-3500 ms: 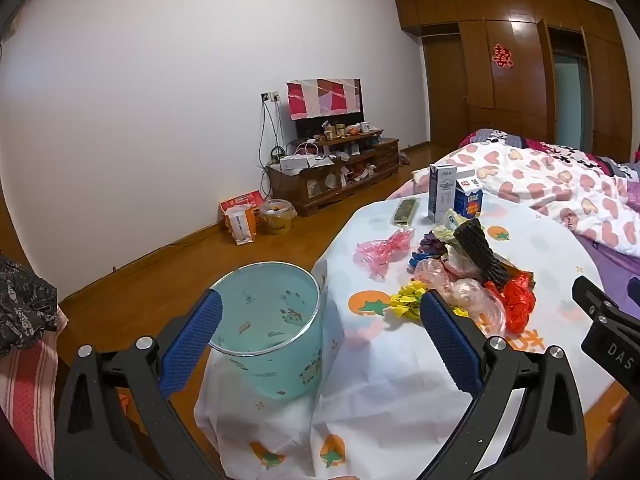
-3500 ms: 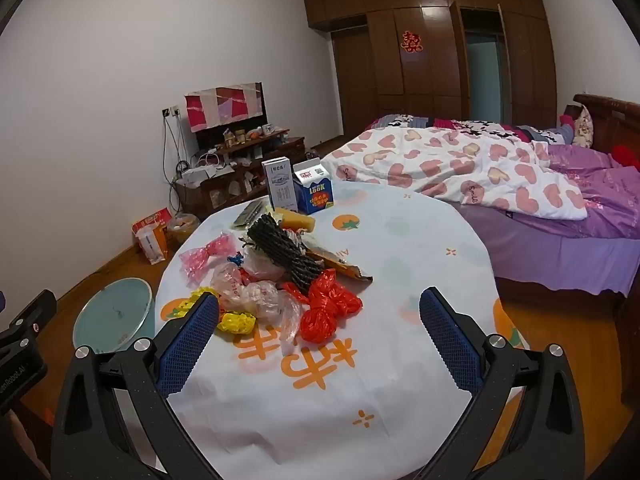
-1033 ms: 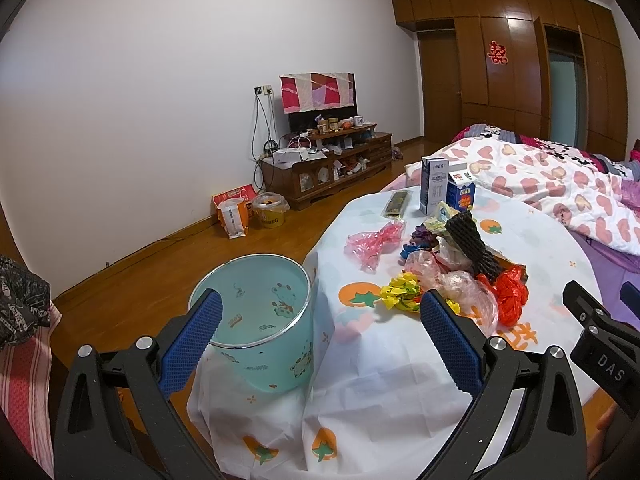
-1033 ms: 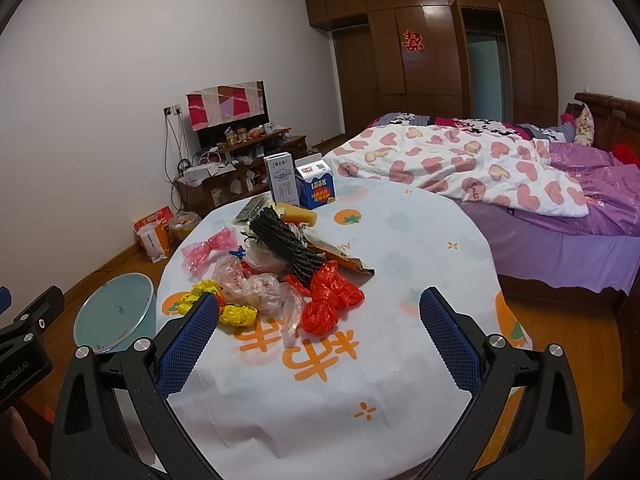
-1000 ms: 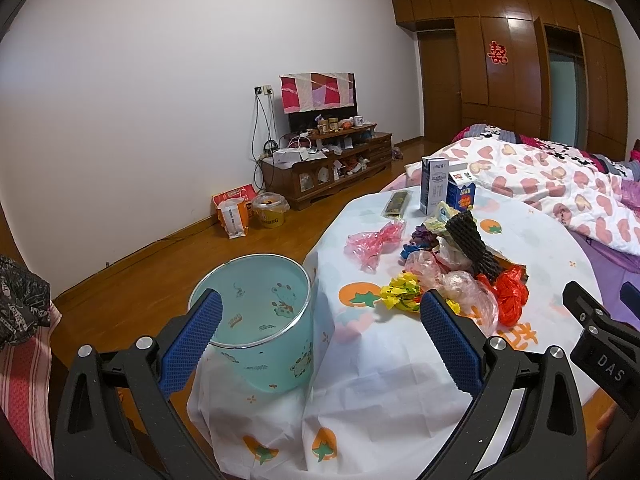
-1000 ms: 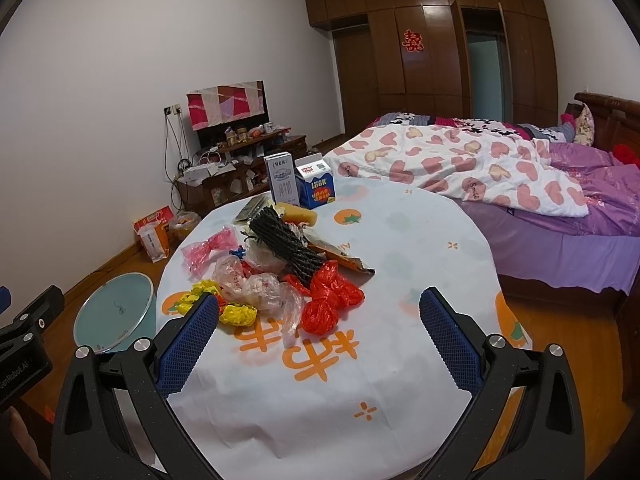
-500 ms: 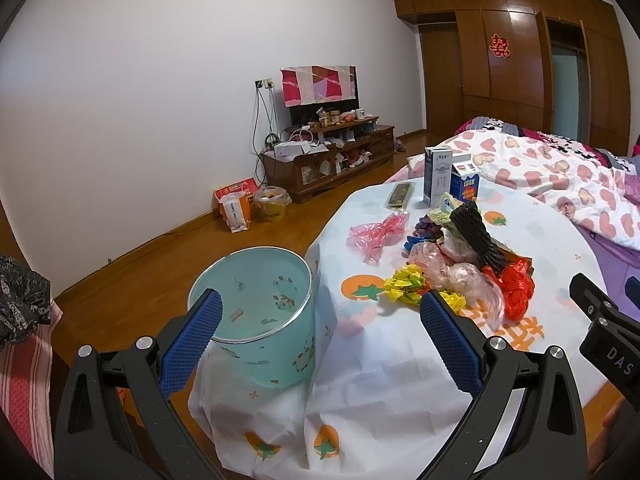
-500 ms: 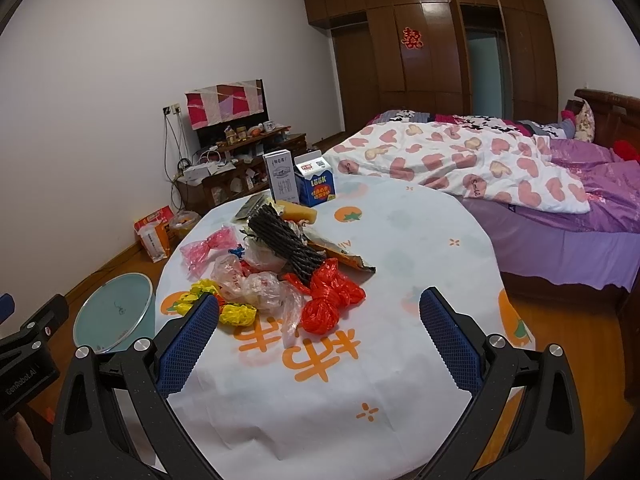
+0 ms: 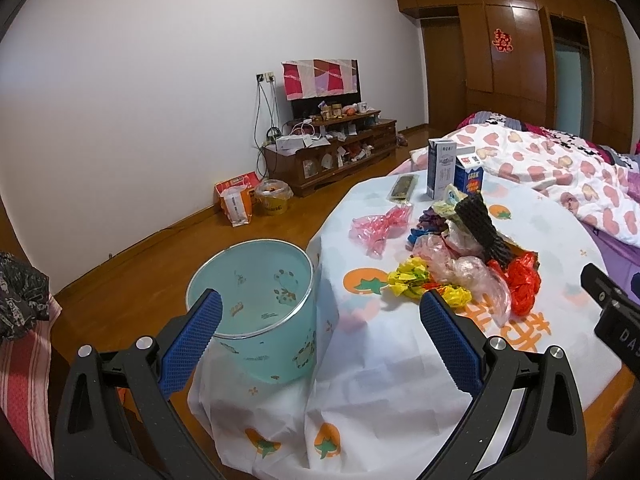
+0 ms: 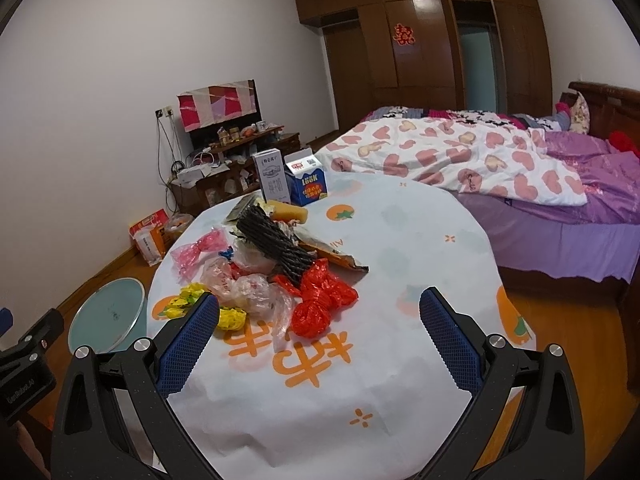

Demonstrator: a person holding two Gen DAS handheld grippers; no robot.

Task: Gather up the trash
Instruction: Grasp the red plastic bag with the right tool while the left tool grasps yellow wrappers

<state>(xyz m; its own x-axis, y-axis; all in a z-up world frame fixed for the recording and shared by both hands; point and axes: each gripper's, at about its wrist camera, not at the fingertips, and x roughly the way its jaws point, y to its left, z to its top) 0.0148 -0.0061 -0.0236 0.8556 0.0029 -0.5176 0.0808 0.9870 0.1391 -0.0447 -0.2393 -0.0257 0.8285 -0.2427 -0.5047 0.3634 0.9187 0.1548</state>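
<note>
Hovering: both grippers hang above the near edge of the worktop [image 10: 400, 240], with nothing picked up yet.
Step in hand: judged to be the approach before the first pickup; the whole pile of trash lies on the cloth, and the bin looks empty apart from its printed pattern.
Left gripper [image 9: 318, 330]: jaws spread wide, nothing between them; it points at the gap between bin and trash pile.
Right gripper [image 10: 318, 330]: jaws likewise wide apart and empty, aimed at the near side of the pile.
Trash: a loose heap in the middle of the worktop, made up of a red plastic bag [image 10: 320, 300], clear crumpled bags [image 10: 248, 288], yellow wrappers [image 9: 416, 278], a pink bag [image 9: 378, 226] and a black ribbed piece [image 10: 276, 248].
Bin: the pale blue bin [image 9: 256, 308] stands on the floor, touching the hanging cloth at the worktop's left edge.
Cartons: two cartons [image 10: 292, 180] stand upright at the far side, apart from the heap; whether they count as trash cannot be told.
Next move: probably lower the right gripper onto the red bag, the nearest piece; thin film calls for a pinch on a bunched fold.
</note>
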